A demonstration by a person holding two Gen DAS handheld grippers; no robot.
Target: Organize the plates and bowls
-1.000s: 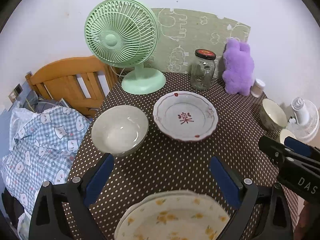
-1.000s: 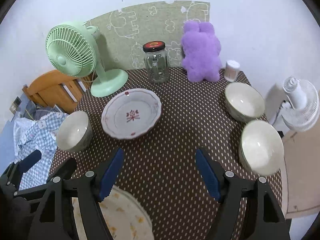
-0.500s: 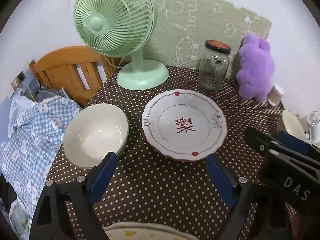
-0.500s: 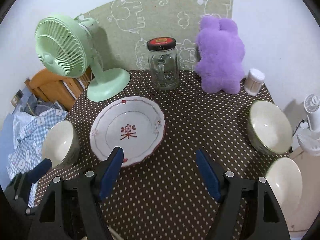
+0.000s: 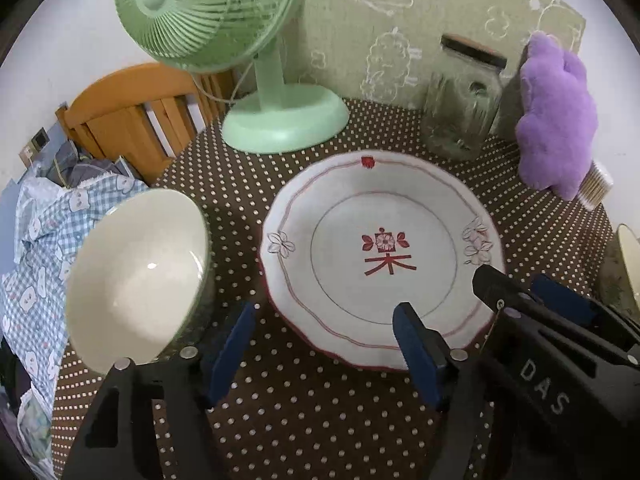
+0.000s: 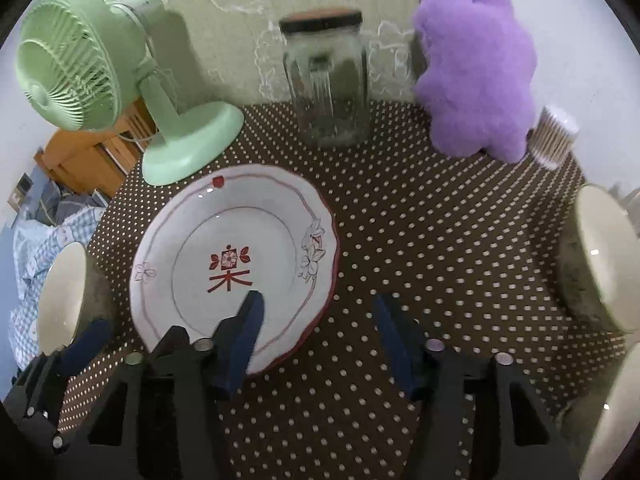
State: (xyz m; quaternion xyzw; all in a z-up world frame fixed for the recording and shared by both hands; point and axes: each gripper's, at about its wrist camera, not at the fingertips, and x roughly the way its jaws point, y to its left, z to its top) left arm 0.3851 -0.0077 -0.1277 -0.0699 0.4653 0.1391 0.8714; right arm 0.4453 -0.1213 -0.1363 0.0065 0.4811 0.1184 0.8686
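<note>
Both tools, the left tool and right tool, have just been narrowing yet stand apart, each seemingly straddling the near rim of the red-patterned plate on the dotted table, gripping nothing.

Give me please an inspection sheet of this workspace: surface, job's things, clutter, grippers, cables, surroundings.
Surface: round table under a brown polka-dot cloth.
Job's things: red-patterned plate at the centre; cream bowl to its left; second bowl at the right edge.
Clutter: green fan, glass jar, purple plush toy, small cotton-swab tub.
Grippers: left gripper and right gripper both open, jaws just been closing, each straddling the plate's near rim without gripping.
Cables: fan cord behind the base.
Surroundings: wooden chair, checked fabric.
</note>
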